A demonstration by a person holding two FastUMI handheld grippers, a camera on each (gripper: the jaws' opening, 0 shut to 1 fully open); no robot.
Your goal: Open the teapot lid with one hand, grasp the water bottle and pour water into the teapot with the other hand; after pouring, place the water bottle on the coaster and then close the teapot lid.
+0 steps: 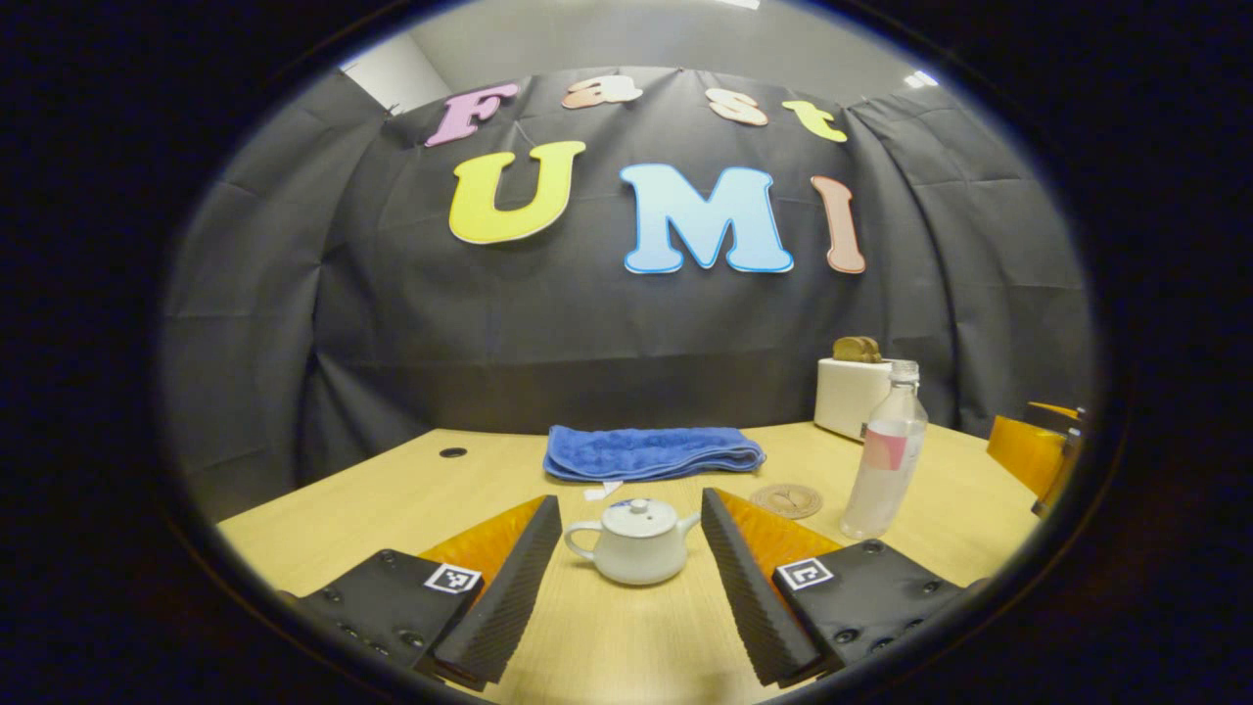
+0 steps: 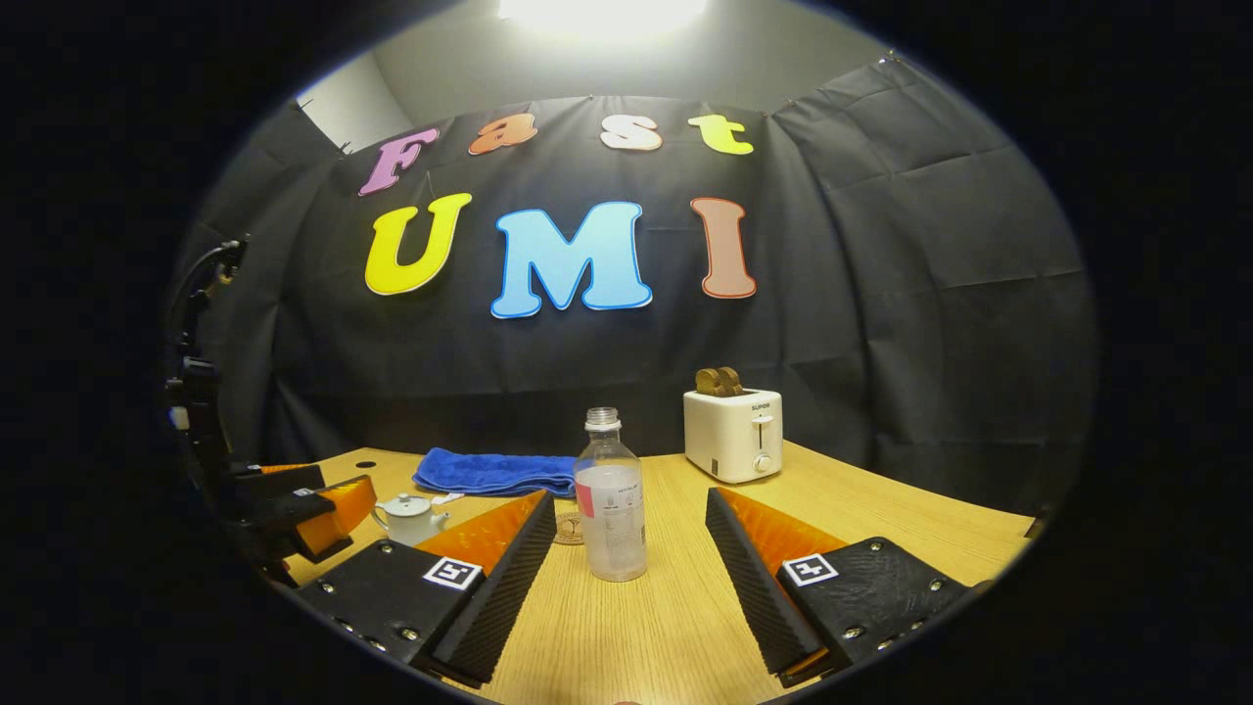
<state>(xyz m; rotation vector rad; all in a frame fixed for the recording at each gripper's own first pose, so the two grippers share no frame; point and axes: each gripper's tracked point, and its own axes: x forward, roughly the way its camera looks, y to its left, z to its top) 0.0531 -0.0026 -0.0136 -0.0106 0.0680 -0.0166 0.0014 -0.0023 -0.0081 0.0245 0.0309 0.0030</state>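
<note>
White teapot (image 1: 636,541), lid on, stands near the worktop's (image 1: 626,636) front edge, between the released left gripper (image 1: 631,543) fingers. Clear water bottle (image 2: 610,499) stands upright mid-worktop, framed by the released right gripper (image 2: 626,548). Round coaster (image 1: 786,500) lies between them; blue towel (image 1: 651,451) and toaster (image 2: 733,433) sit along the back edge.

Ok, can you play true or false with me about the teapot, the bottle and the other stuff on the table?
1. The teapot has its lid on. True.
2. The bottle lies on its side. False: it stands upright on the table.
3. The bottle sits on the coaster. False: it stands beside it.
4. A blue towel lies folded behind the teapot. True.
5. The left gripper squeezes the teapot. False: its fingers are open, not touching it.
</note>
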